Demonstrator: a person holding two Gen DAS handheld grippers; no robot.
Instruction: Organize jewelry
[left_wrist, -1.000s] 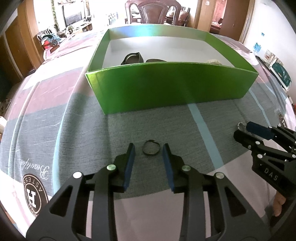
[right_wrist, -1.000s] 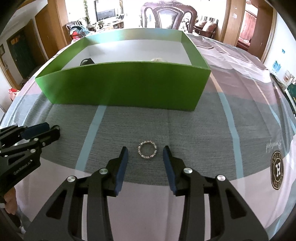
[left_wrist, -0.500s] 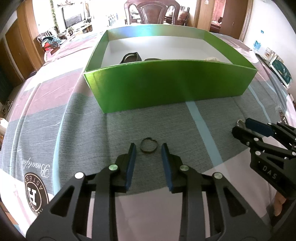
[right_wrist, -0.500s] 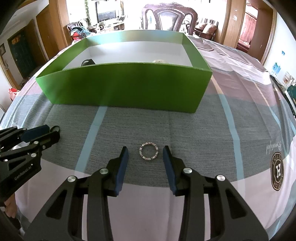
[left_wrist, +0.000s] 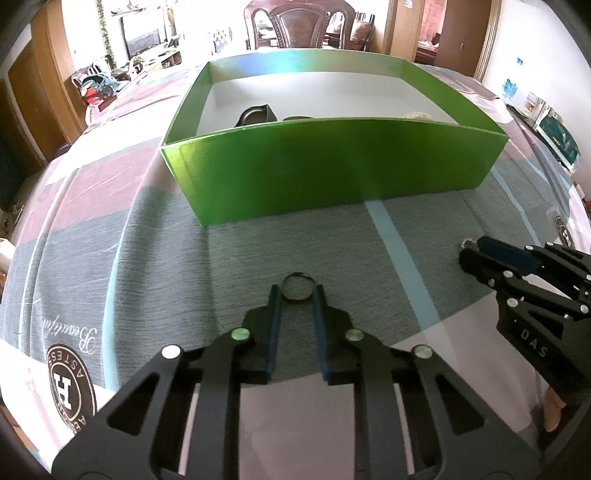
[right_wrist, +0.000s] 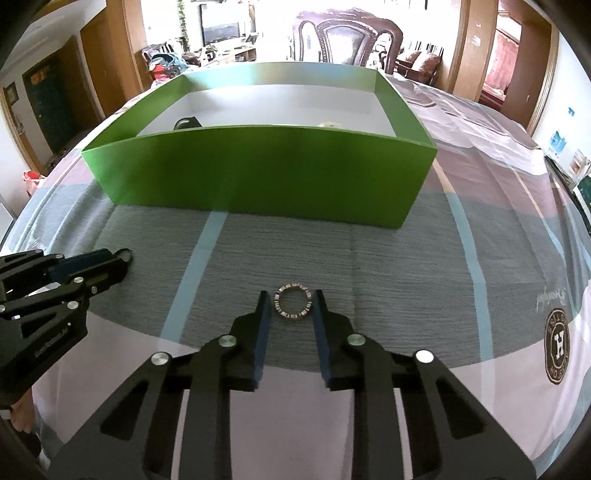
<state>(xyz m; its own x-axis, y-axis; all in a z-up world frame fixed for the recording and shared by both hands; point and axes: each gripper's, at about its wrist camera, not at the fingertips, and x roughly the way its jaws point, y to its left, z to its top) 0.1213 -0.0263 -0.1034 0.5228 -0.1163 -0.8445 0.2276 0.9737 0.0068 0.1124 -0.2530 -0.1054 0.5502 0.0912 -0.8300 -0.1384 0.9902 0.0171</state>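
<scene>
Both claws are standing open: the left gripper (left_wrist: 297, 292) around a thin ring (left_wrist: 297, 291), possibly touching; the right gripper (right_wrist: 289, 297) around a studded ring (right_wrist: 293, 301), lower center. Closing unevenly risks flicking either flat ring across the cloth (right_wrist: 388, 254).

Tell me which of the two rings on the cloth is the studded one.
The studded ring lies flat between the open right gripper fingertips. The ring at the left gripper is a plain dark band.

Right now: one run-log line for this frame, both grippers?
left gripper: open, straddling dark ring | right gripper: open, straddling studded ring | both rings on cloth | green box: beyond
</scene>
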